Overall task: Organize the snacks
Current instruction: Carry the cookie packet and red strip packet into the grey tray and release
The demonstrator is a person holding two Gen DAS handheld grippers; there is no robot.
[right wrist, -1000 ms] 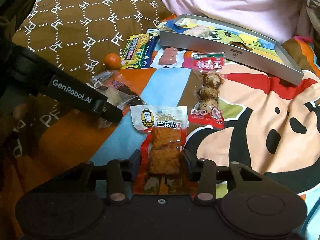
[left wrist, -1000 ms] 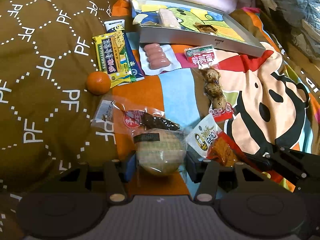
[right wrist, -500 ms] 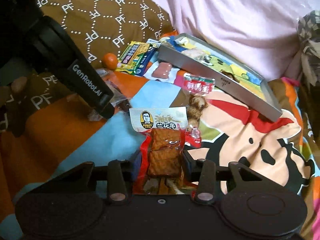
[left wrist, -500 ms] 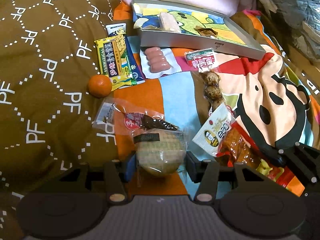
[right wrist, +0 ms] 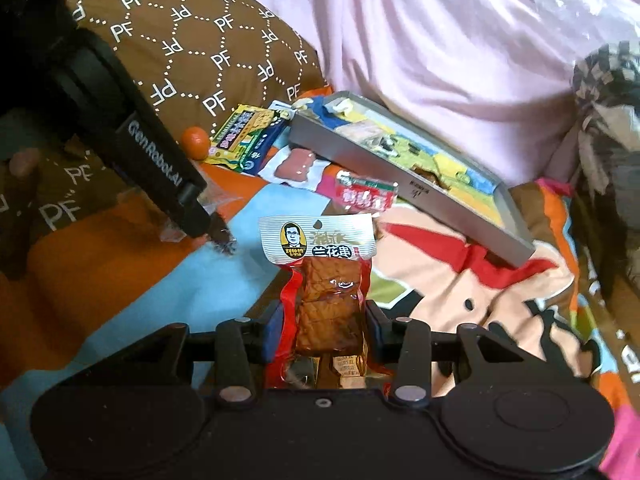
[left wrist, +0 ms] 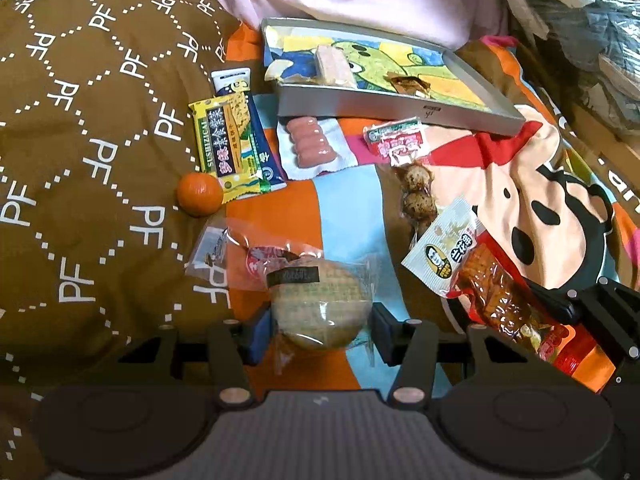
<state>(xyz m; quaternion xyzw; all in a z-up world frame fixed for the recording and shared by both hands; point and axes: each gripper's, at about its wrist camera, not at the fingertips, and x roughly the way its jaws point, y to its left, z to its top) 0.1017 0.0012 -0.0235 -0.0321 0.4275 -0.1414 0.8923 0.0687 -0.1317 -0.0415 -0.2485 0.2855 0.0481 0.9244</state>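
Grippers came first in both views. The left gripper (left wrist: 323, 330) clamped a round wrapped cake (left wrist: 322, 308) at six o'clock, low over the bedspread (left wrist: 344, 216). The right gripper (right wrist: 320, 330) pinched a red tofu packet (right wrist: 326, 280), held clear of the cloth; the left view showed that packet at four o'clock. Beyond lay a tangerine (left wrist: 200, 194) at ten o'clock, touching a yellow cracker packet (left wrist: 226, 144), then pink sausages (left wrist: 312, 142) and an egg packet (left wrist: 404, 156). Farthest, at twelve o'clock, sat a metal tray (left wrist: 400, 108) holding a few snacks.
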